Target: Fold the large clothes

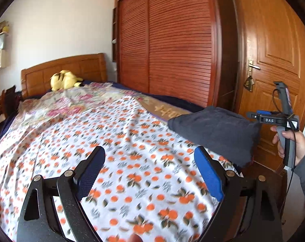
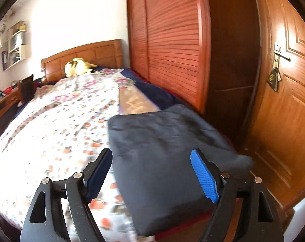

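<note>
Now both grippers, left gripper (image 1: 149, 173) and right gripper (image 2: 151, 173), wide open, empty, above folded garment (image 2: 162, 151).

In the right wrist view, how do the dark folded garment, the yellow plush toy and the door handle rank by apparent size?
1. dark folded garment, though it lies nearest the camera
2. yellow plush toy
3. door handle

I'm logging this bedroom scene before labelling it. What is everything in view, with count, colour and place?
folded garment: 1, dark grey, bed's near right corner
bedspread: 1, white with orange fruit print, over bed
plush toy: 1, yellow, by headboard
headboard: 1, orange wood, far end
wardrobe: 1, reddish slatted doors, right of bed
door: 1, orange wood, far right
left tool: 1, black, blue pads, open over bedspread
right tool: 1, same, open over garment
</note>
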